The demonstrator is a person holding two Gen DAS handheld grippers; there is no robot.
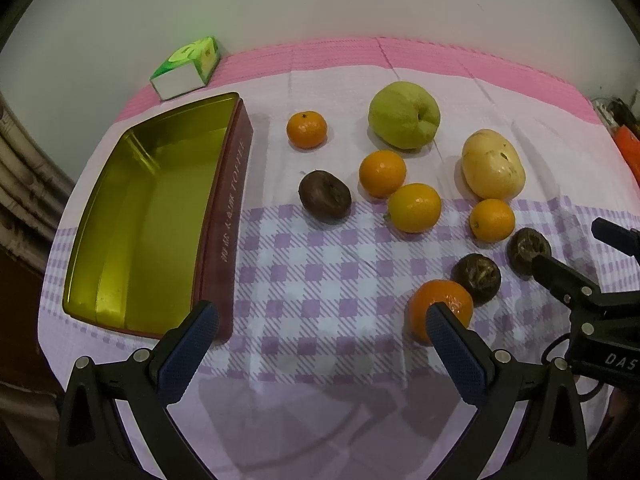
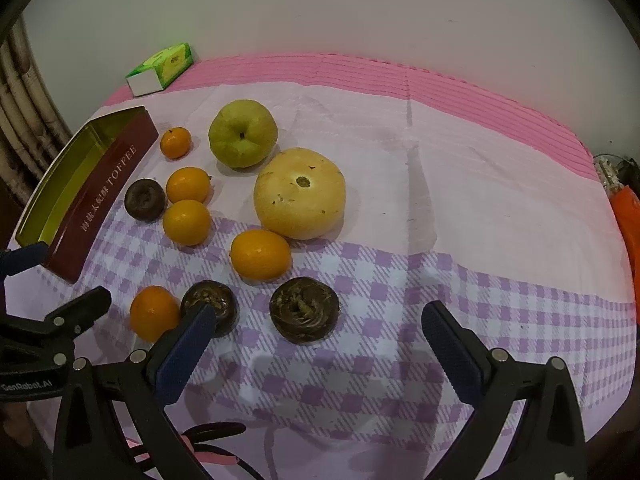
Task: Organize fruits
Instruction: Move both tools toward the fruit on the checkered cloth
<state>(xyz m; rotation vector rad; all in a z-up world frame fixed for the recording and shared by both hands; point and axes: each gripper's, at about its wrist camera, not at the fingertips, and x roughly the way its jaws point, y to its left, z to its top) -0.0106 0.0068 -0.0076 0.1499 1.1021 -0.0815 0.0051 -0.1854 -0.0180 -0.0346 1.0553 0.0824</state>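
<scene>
Left wrist: fruits (image 1: pixel 414 208) loose on cloth (image 1: pixel 320 280); tin (image 1: pixel 152 216) empty

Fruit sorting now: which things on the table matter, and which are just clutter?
Job: five orange citrus, three dark wrinkled fruits, green fruit, big yellow fruit, open toffee tin.
Clutter: green carton, orange item at the edge.

tin (image 1: pixel 152 216): left of frame, open top, inside bare; red wall faces the fruit
cloth (image 1: pixel 320 280): lower centre free, between tin and fruit
fruit cluster (image 1: pixel 414 208): centre to right, packed close; narrow gaps
tissue box (image 1: pixel 186 68): upper left, beyond tin
right side (image 2: pixel 500 200): bare cloth, wide room
</scene>
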